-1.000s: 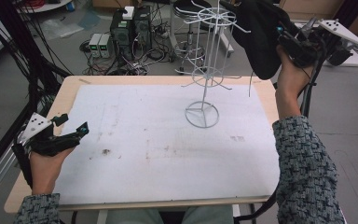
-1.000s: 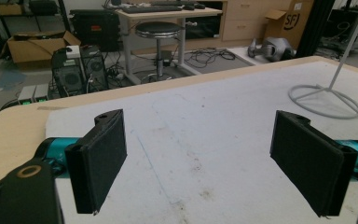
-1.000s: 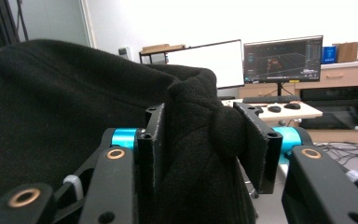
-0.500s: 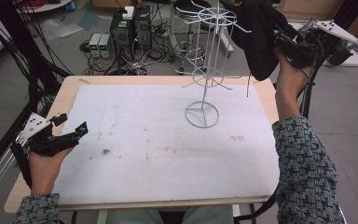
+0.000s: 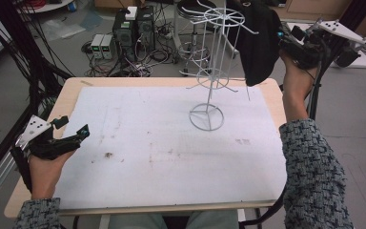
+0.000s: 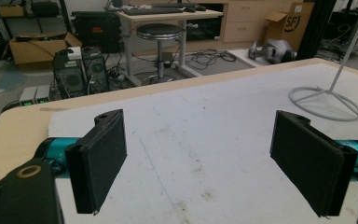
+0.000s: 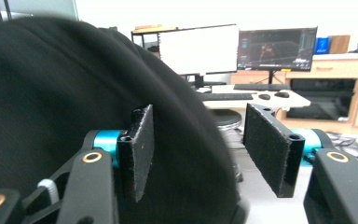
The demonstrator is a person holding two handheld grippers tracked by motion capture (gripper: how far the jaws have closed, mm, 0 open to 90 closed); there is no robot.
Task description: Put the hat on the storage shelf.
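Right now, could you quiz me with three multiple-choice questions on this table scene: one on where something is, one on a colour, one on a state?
1. Where does the wire rack stand?
A. on the white mat's far right part
B. on the floor
C. beside the left hand

2. What colour is the cloth item hanging by the rack's top?
A. white
B. black
C. red

3. How are the left gripper's fingers?
A. shut on the cloth
B. shut on nothing
C. wide apart, holding nothing

Answers: 1 A, its round base sits on the white mat. 2 B, it looks black in the high view. 3 C, the left gripper view shows bare mat between them.
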